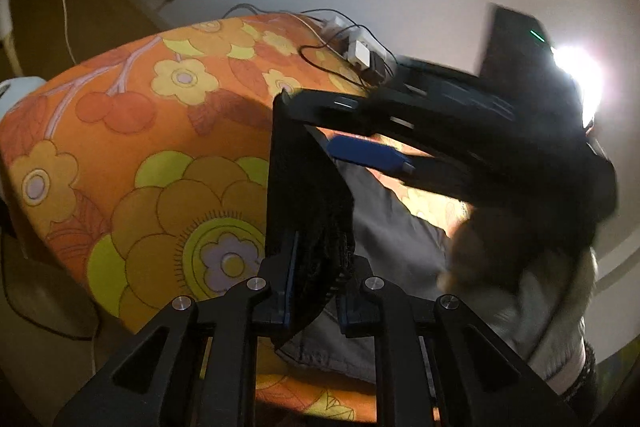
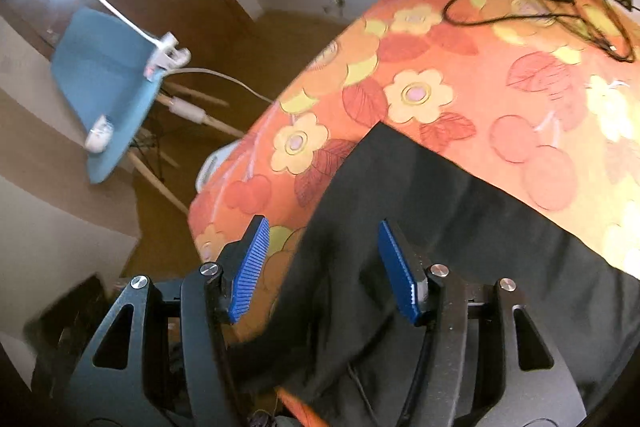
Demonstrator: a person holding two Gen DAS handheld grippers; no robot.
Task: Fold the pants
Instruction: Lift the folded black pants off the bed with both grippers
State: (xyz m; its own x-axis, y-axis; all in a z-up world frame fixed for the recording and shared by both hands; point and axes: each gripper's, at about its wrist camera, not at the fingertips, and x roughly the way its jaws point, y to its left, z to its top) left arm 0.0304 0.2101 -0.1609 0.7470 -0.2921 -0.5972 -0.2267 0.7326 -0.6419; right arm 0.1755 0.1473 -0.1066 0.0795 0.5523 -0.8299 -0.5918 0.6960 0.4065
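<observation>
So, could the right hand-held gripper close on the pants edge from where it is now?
Probably yes: the right hand-held gripper is open, the dark pants lie just beyond its fingertips on the floral cloth, nothing between.

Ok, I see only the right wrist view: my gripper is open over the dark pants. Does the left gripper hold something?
Observer: Yes. The left gripper is shut on an edge of the pants and holds that flap upright above the flowered cloth.
Operator: Where is my right gripper from that side?
Observer: The right gripper is at the flap's top edge, jaws apart. I cannot tell if it touches the flap.
Operator: Is anything else there?
Observer: A blurred hand with a pale sleeve is on that gripper's handle.
</observation>
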